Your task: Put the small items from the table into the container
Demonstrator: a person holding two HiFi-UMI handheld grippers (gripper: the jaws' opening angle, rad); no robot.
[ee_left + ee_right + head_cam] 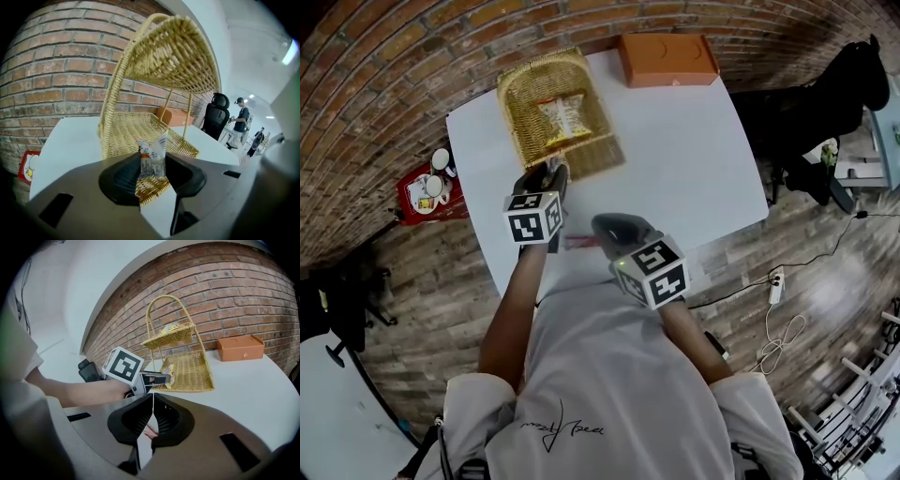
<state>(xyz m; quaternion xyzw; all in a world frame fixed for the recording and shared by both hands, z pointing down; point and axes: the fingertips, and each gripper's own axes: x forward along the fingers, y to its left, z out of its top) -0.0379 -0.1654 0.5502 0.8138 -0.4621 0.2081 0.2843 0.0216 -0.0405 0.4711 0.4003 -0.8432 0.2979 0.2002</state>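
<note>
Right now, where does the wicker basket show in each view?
Head view: wicker basket upper centre-left, on the white table.
Left gripper view: wicker basket fills centre and top.
Right gripper view: wicker basket centre-right.
Shared landmark: orange box near it, in all three.

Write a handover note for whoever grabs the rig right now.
Left hand-held gripper: shut on a small packet, at the near edge of the wicker basket's lower tray, not yet released.
Right hand-held gripper: shut, tips by a red item on the table.
Done: one snack packet lies on the upper tier.
To do: drop the held packet in, then fetch the red item.
</note>
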